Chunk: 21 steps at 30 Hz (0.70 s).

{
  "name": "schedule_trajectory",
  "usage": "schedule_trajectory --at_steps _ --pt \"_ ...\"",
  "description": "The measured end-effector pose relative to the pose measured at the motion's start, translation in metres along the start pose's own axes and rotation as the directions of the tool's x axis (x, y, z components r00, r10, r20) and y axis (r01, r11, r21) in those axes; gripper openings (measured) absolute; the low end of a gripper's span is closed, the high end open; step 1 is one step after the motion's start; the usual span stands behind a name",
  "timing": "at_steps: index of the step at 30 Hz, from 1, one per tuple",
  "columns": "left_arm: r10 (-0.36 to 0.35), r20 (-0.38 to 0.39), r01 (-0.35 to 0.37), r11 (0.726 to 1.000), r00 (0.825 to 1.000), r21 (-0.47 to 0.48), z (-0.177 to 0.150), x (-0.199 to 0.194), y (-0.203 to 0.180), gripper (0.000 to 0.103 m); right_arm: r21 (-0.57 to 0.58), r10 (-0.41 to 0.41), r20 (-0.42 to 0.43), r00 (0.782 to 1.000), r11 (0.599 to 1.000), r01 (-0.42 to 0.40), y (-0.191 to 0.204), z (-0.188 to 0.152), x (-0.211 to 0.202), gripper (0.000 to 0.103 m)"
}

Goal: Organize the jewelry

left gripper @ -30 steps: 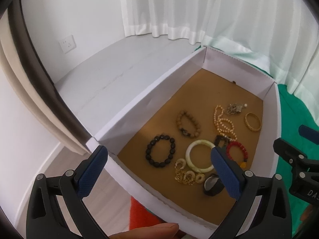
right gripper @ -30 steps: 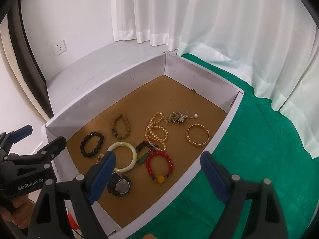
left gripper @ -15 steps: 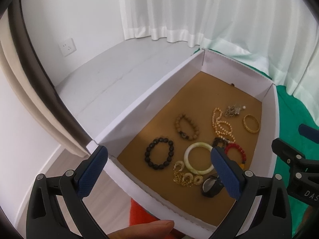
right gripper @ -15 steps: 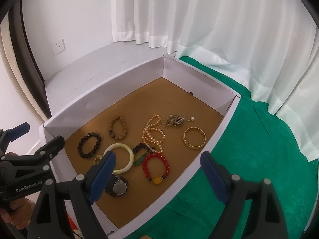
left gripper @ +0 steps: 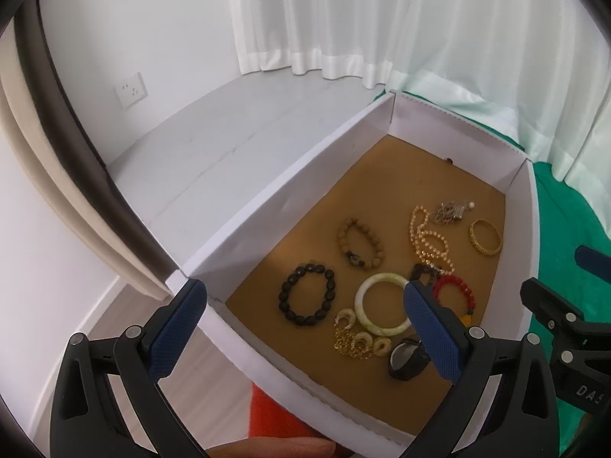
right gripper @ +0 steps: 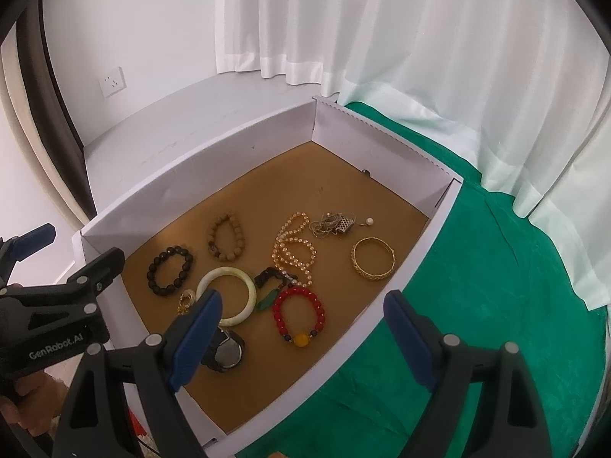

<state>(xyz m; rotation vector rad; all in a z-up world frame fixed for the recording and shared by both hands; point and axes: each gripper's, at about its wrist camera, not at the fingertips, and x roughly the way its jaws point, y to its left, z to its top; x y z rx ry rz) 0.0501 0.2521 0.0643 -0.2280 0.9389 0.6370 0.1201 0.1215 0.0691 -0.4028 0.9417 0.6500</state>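
Observation:
A white box (left gripper: 290, 175) (right gripper: 229, 141) with a brown floor holds loose jewelry: a black bead bracelet (left gripper: 307, 294) (right gripper: 170, 271), a brown bead bracelet (left gripper: 361, 244) (right gripper: 226, 238), a pale jade bangle (left gripper: 382, 303) (right gripper: 227, 295), a red bead bracelet (right gripper: 298, 315), a pearl strand (right gripper: 294, 252), a gold bangle (left gripper: 485, 236) (right gripper: 372, 263), a silver chain (right gripper: 334, 225) and a dark watch (right gripper: 225, 353). My left gripper (left gripper: 305, 328) and right gripper (right gripper: 301, 337) are open and empty above the box's near edge.
The box stands on a green cloth (right gripper: 477, 305) next to a grey ledge (left gripper: 198, 145). White curtains (right gripper: 382, 38) hang behind. A wall socket (left gripper: 131, 91) is on the left wall. A red patch (left gripper: 278, 416) shows below the box.
Both grippers have drawn back and up a little, so the box looks slightly smaller. Nothing in the box has moved.

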Motion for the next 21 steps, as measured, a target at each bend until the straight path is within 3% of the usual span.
schedule_trajectory --at_steps 14,18,21 --pt "-0.004 -0.011 0.004 1.0 1.0 0.004 -0.0028 -0.0002 -0.0046 0.103 0.008 0.005 -0.007 1.0 1.0 -0.005 -0.0024 0.0002 0.0015 0.088" --pt "-0.044 -0.017 0.044 0.999 0.999 -0.002 -0.0041 -0.0006 -0.0056 0.103 0.012 0.006 -0.01 1.0 1.0 -0.006 -0.0028 -0.0003 0.0016 0.088" --pt "-0.024 -0.001 0.024 1.0 1.0 0.006 -0.0046 -0.0026 -0.0074 0.103 0.014 0.007 -0.009 1.0 1.0 -0.006 -0.0029 -0.0004 0.0015 0.088"
